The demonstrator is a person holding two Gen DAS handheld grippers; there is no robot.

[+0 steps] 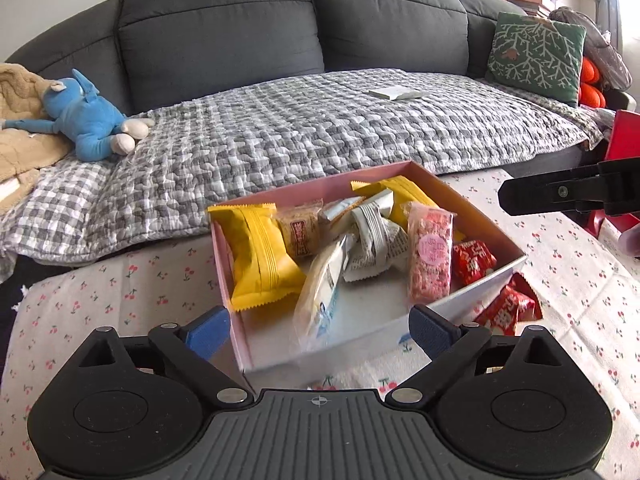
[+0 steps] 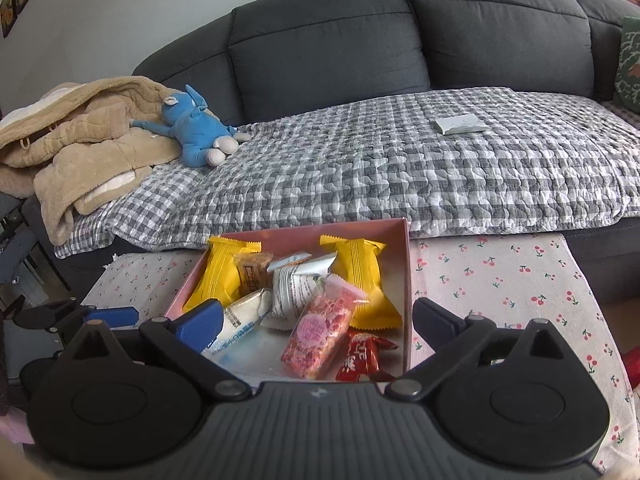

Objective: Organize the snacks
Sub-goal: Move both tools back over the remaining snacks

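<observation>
A pink box (image 1: 316, 186) (image 2: 408, 280) stands on the cherry-print tablecloth (image 1: 560, 280), holding several snack packets. Inside are two yellow packets (image 1: 260, 256) (image 2: 360, 276), a pink speckled bar (image 1: 430, 256) (image 2: 320, 332), a grey-white pouch (image 1: 372, 248), a clear white-blue packet (image 1: 320, 300) and a red candy (image 1: 474, 260) (image 2: 360, 356). More red candies (image 1: 508, 312) lie on the cloth outside the box's near right wall. My left gripper (image 1: 318, 320) is open at the box's near corner, nothing held. My right gripper (image 2: 316, 312) is open over the near side, empty; its finger (image 1: 560, 196) shows at right.
Behind the table runs a dark grey sofa (image 1: 224, 28) covered with a checked quilt (image 1: 320, 128). On it lie a blue plush toy (image 1: 84, 120), a beige blanket (image 2: 80, 148), a green cushion (image 1: 536, 56) and a small white packet (image 2: 460, 124). A red object (image 1: 624, 136) stands at far right.
</observation>
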